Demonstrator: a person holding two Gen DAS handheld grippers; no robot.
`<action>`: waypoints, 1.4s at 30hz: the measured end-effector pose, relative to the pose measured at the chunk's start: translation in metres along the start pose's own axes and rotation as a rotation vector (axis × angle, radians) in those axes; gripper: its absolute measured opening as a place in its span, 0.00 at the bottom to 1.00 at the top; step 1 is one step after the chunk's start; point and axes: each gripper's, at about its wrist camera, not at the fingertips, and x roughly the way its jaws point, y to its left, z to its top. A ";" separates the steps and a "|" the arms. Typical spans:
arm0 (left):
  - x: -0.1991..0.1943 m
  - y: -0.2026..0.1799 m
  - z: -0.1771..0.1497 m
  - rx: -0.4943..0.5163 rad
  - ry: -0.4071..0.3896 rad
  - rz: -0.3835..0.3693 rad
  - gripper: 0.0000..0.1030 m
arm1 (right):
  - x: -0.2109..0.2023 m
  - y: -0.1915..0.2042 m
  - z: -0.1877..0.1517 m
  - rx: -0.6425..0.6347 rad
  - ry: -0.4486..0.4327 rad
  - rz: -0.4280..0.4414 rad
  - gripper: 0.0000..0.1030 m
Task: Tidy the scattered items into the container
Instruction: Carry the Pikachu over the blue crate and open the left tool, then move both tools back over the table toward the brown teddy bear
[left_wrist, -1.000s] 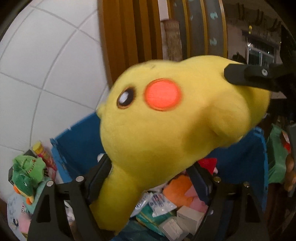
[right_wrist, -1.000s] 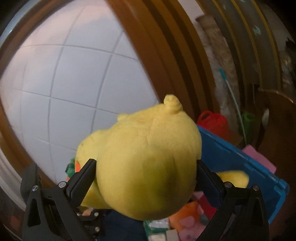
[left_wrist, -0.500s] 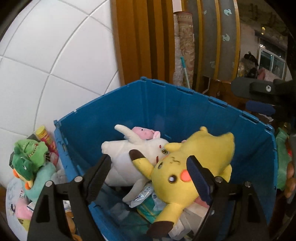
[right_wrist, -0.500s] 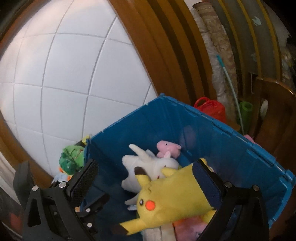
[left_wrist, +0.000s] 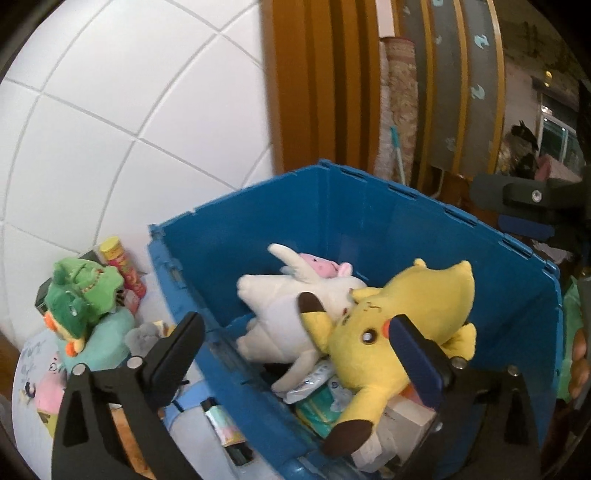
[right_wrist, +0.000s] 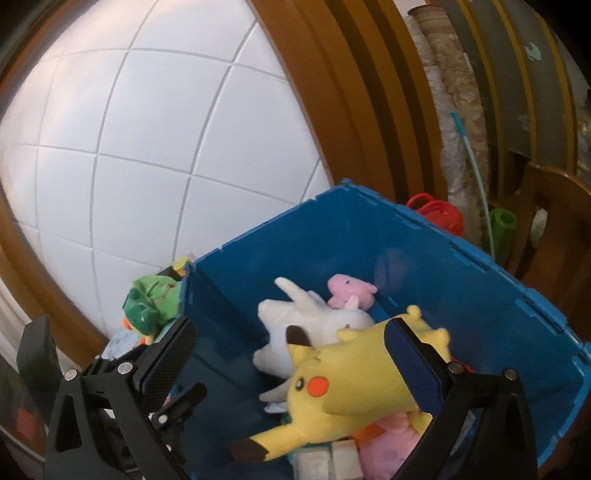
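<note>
**Above the blue bin, both grippers stand open and empty**

Over the blue bin (left_wrist: 373, 221), the left gripper (left_wrist: 295, 343) has its jaws spread wide, holding nothing. The right gripper (right_wrist: 288, 354) is just as wide and also empty, hanging over the same bin.

One yellow plush (left_wrist: 391, 332) lies inside the bin on its side, touching neither gripper. Its long axis runs diagonally: black-tipped ears toward the near side, body toward the far right wall. It rests partly on one white plush (left_wrist: 291, 325), with one small pink plush (right_wrist: 349, 291) behind that. Small boxes and packets lie underneath.

Outside the bin, on its left, sit one green plush (left_wrist: 79, 295) and one yellow-capped red tube (left_wrist: 123, 269), against a white tiled wall (left_wrist: 110, 110).
</note>
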 end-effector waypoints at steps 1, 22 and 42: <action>-0.003 0.006 -0.002 -0.008 -0.003 0.010 0.98 | 0.001 0.006 -0.001 -0.007 0.002 0.006 1.00; -0.092 0.240 -0.160 -0.269 0.066 0.357 0.98 | 0.036 0.216 -0.079 -0.212 0.069 0.228 1.00; -0.044 0.346 -0.300 -0.452 0.320 0.487 0.98 | 0.223 0.263 -0.246 -0.280 0.511 0.175 1.00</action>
